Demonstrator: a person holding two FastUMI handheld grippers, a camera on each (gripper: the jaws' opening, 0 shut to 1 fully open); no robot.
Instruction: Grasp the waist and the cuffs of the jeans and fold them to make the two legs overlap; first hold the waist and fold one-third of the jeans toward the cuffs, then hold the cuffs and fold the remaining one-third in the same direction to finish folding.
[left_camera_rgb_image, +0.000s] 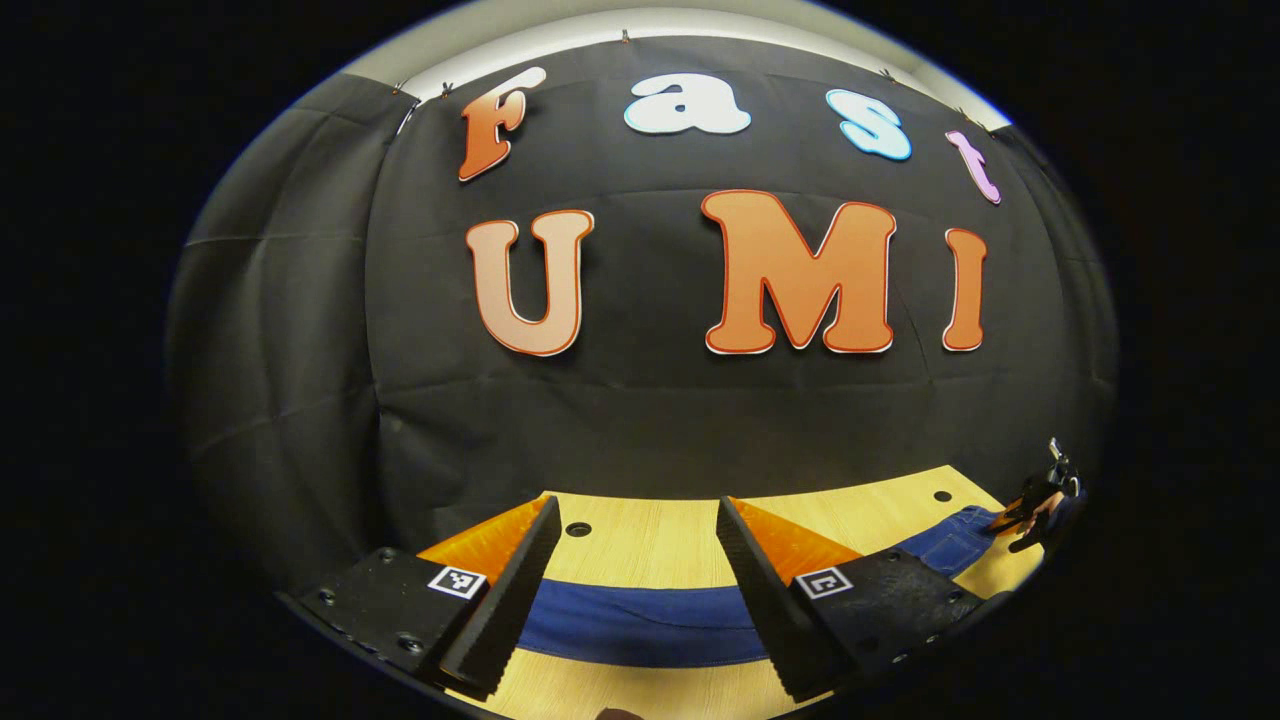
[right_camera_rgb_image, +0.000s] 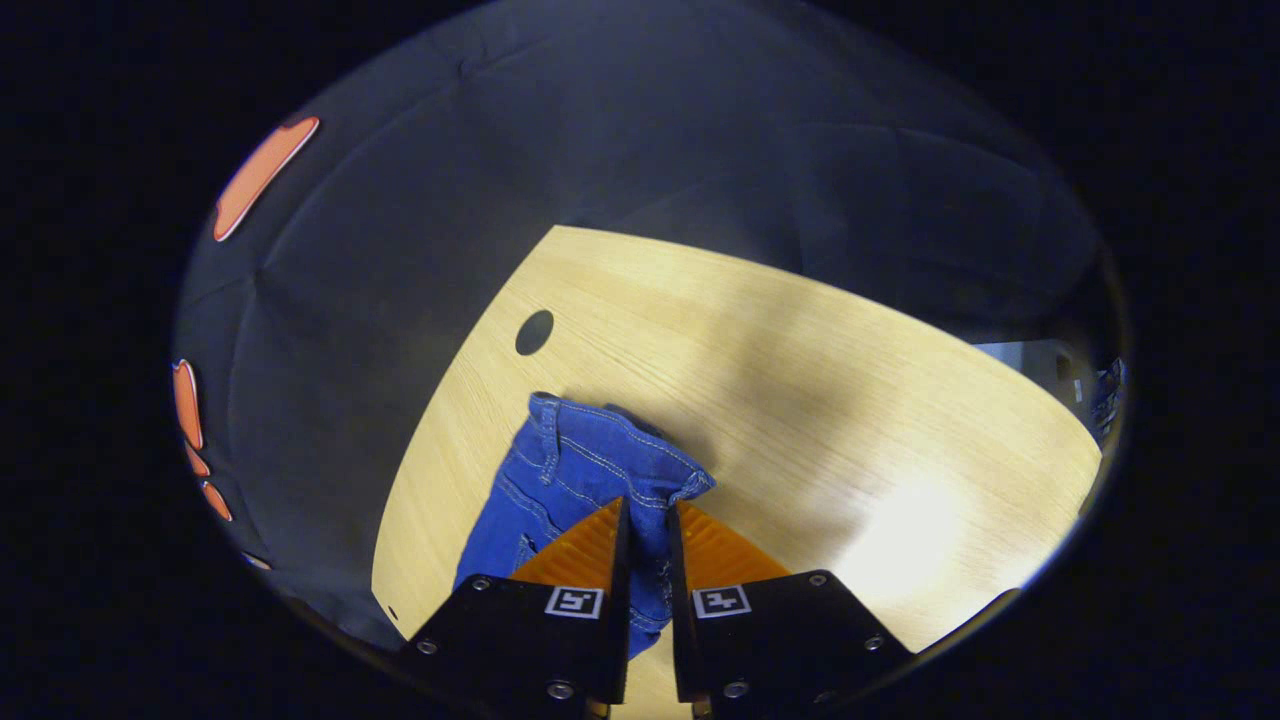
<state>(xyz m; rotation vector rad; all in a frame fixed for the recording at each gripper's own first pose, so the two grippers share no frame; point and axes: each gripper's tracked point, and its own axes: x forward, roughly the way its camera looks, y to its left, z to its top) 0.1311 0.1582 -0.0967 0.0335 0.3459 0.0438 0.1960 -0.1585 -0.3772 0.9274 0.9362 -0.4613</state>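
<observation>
Right gripper view: right gripper (right_camera_rgb_image: 647, 520) clamps jeans (right_camera_rgb_image: 590, 470) waist

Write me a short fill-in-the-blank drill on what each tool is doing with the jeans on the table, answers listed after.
1. The right tool has its fingers pressed together on the ____ fabric of the jeans.
2. In the left gripper view, the left tool has its fingers spread ____ above the jeans.
3. The jeans lie on a light ____ table.
4. Near the jeans in the right gripper view, the tabletop has a round dark ____.

Missing words: blue; open; wooden; hole
</observation>
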